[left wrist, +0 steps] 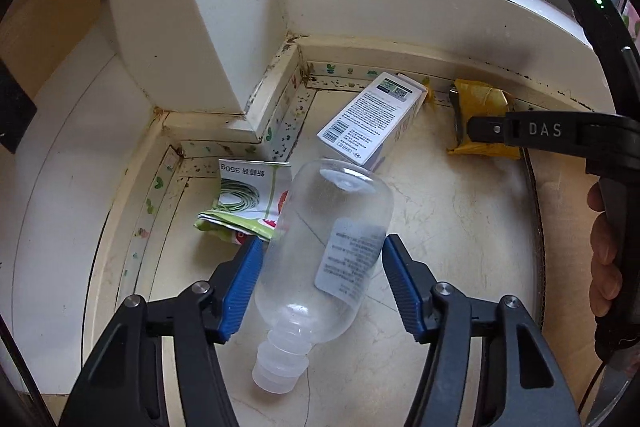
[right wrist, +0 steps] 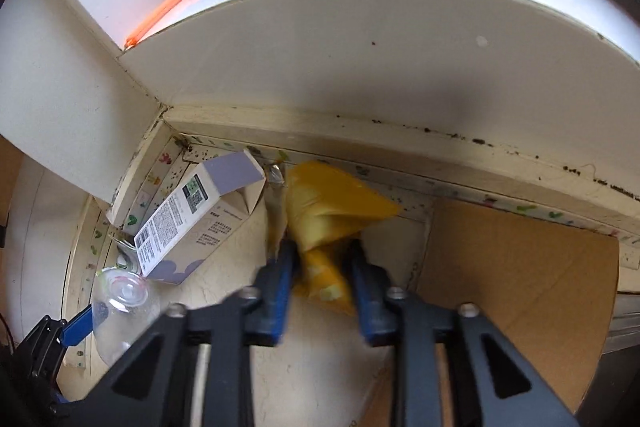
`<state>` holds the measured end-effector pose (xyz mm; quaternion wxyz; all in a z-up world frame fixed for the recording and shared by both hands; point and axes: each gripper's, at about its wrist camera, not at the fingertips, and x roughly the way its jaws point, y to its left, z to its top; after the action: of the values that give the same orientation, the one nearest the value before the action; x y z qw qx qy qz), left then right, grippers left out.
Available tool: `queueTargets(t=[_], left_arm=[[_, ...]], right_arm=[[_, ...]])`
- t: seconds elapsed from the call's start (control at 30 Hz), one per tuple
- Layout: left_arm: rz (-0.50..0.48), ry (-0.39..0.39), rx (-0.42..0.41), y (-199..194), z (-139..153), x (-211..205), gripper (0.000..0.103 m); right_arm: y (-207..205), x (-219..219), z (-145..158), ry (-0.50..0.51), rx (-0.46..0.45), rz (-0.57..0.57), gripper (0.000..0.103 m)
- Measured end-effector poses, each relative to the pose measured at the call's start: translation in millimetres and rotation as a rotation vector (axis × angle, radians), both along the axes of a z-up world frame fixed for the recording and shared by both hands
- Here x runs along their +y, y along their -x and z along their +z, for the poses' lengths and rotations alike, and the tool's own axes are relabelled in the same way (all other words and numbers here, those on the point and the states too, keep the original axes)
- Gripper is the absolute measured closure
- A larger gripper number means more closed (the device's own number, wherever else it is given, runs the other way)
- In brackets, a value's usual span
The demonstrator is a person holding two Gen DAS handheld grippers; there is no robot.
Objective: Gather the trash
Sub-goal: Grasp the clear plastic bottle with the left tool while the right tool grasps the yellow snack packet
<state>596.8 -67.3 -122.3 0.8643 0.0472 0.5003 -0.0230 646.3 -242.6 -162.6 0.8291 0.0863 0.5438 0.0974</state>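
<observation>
Left wrist view: the floor [left wrist: 460, 227] ends at a skirting board [left wrist: 400, 67] from 9 to 1 o'clock, with bare floor toward 3. The clear bottle [left wrist: 324, 247] lies between the left gripper [left wrist: 322, 263] pads, which stand half open; the left pad touches it, the right stands just off. Right wrist view: the right gripper [right wrist: 322, 259], nearly closed, pinches the yellow bag [right wrist: 328, 223]; motion blur smears both pads. A box [right wrist: 192, 215] lies at 10 o'clock, cardboard [right wrist: 520, 287] at 3, cut off below.
</observation>
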Motion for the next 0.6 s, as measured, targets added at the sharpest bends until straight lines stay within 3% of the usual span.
queueTargets(t=[0.13,0.37,0.6], left_arm=[[0.011,0.001,-0.005,8.0,10.3,3.3,0.044],[-0.004,-0.004,-0.012,35.9,40.9,2.1,0.046],[-0.058,0.040,-0.033,93.3,85.2,-1.9,0.046]], right_arm=[[11.9,1.6,8.8,0.008,-0.014,0.021,0.089],[48.2,-11.7,41.1,-0.008,-0.033,0.040,0.091],[112.7,-12.6,86.5,-0.033,-0.056,0.073,0.091]])
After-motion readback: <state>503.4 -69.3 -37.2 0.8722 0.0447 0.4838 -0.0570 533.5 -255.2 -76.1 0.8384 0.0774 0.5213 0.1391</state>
